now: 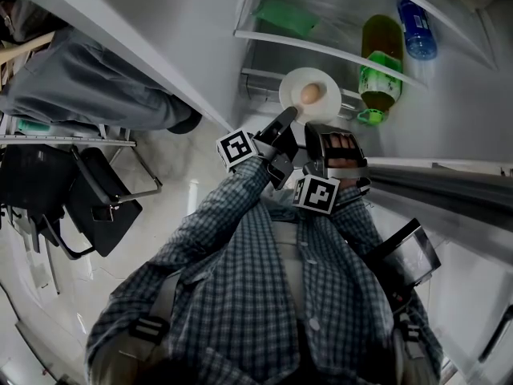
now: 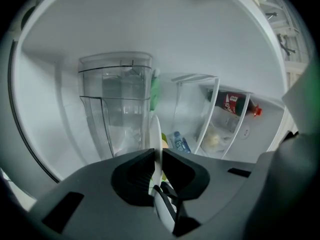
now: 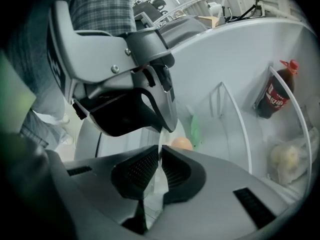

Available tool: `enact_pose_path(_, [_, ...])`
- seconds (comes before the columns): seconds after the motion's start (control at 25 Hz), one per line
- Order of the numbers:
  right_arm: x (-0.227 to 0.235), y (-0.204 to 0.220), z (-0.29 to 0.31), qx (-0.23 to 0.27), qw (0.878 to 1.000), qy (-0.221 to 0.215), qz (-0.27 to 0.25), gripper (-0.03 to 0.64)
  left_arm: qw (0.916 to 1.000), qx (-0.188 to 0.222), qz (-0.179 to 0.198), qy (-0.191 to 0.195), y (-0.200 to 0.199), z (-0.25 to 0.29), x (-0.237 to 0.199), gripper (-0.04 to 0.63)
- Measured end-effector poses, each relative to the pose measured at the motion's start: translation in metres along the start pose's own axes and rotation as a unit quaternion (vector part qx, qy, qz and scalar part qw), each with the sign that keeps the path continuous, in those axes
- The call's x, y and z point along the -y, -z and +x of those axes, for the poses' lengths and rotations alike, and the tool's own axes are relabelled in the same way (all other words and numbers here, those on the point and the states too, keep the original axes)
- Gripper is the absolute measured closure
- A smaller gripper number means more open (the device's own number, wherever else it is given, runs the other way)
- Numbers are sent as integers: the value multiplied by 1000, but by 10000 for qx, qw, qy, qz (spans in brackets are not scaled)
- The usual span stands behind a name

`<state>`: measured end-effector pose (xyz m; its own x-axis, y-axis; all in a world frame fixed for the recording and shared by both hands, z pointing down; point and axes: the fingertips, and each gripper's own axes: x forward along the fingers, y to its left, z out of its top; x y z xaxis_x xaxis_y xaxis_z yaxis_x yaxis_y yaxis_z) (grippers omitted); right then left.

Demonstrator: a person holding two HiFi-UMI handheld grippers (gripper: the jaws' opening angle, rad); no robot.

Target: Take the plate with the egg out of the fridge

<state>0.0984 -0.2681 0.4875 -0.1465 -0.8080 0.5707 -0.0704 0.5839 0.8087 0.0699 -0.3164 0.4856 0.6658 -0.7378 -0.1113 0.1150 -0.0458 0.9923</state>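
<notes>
A white plate [image 1: 322,80] with a brown egg [image 1: 310,94] on it is held level in front of the open fridge's shelves. My left gripper [image 1: 288,119] is shut on the plate's near left rim. My right gripper [image 1: 313,128] is shut on the near rim just beside it. In the left gripper view the plate [image 2: 156,134] shows edge-on, pinched between the dark pads of the left gripper [image 2: 157,160]. In the right gripper view the right gripper [image 3: 160,160] clamps the plate's rim [image 3: 161,181]. The egg [image 3: 181,143] lies beyond it, and the left gripper [image 3: 161,124] grips from above.
A green bottle [image 1: 381,74] and a blue bottle [image 1: 417,30] stand in the fridge's door racks at right, and a green bag [image 1: 284,14] lies on an upper shelf. A clear drawer [image 2: 116,104] sits inside, near a dark red-capped bottle [image 3: 274,96]. Another person [image 1: 80,87] and a black chair [image 1: 88,199] are at left.
</notes>
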Motion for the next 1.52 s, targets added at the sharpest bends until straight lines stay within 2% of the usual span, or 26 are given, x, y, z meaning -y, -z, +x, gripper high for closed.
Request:
enact_pose_path(0.12, [-5,2,-6,6,9998,-159,96,592,9998,170,-68,-49,-8,-2,-2,545])
enact_pose_path(0.2, [-10,7,-11,-14,9982,-346,490,592,9998,209,-49,-41,-12,-3,-2,545])
enact_pose_path(0.28, [-11,17,-14,-57,9906,-483,1279,592,9998,200,-18,-22,-13,-2,-1,545])
enact_pose_path(0.32, [-11,23,-15,-69,9816,-545,1828,592,9998,194,-18,-19,-13,-2,-1,545])
enact_pose_path(0.36, [-10,28,-15,-62,9674,-613,2455,592,9998,190,-24,-24,-13,-2,-1,545])
enact_pose_path(0.44, [-8,38,-15,10,9236,-756,3759,592,9998,180,-32,-42,-14,-3,-1,545])
enact_pose_path(0.56, [-2,49,-15,192,8396,-908,5352,592,9998,180,-55,-37,-15,-5,0,545])
enact_pose_path(0.68, [3,57,-14,559,7512,-998,6501,592,9998,176,-61,-52,-15,-7,0,545])
enact_pose_path(0.88, [17,56,-18,1397,5881,-1087,7891,590,9998,158,-63,-47,-15,-7,1,545])
enact_pose_path(0.96, [24,57,-18,1700,5130,-1116,8340,554,9998,156,-73,-52,-15,-8,1,545])
enact_pose_path(1.04, [29,60,-12,1861,4312,-1163,8751,532,9998,163,-76,-42,-15,-9,3,545])
enact_pose_path(1.08, [30,63,-8,1904,3945,-1175,8912,529,9998,170,-78,-35,-15,-9,3,545])
enact_pose_path(1.12, [30,65,-3,1934,3643,-1186,9032,529,9998,178,-79,-31,-15,-8,2,545])
enact_pose_path(1.16, [29,66,2,1956,3418,-1207,9112,529,9998,185,-80,-30,-15,-8,2,545])
enact_pose_path(1.2, [28,66,5,1974,3263,-1242,9161,529,9998,189,-82,-34,-14,-8,2,545])
enact_pose_path(1.24, [28,65,8,1987,3164,-1285,9186,529,9998,190,-86,-40,-14,-9,2,545])
enact_pose_path(1.32, [27,59,10,1983,3081,-1364,9204,529,9998,180,-106,-44,-14,-12,5,545])
enact_pose_path(1.44, [27,52,12,1939,3027,-1469,9215,529,9998,171,-138,-34,-13,-16,8,545])
enact_pose_path(1.52, [27,49,13,2002,2886,-1530,9237,531,9997,181,-157,-43,-13,-18,9,545])
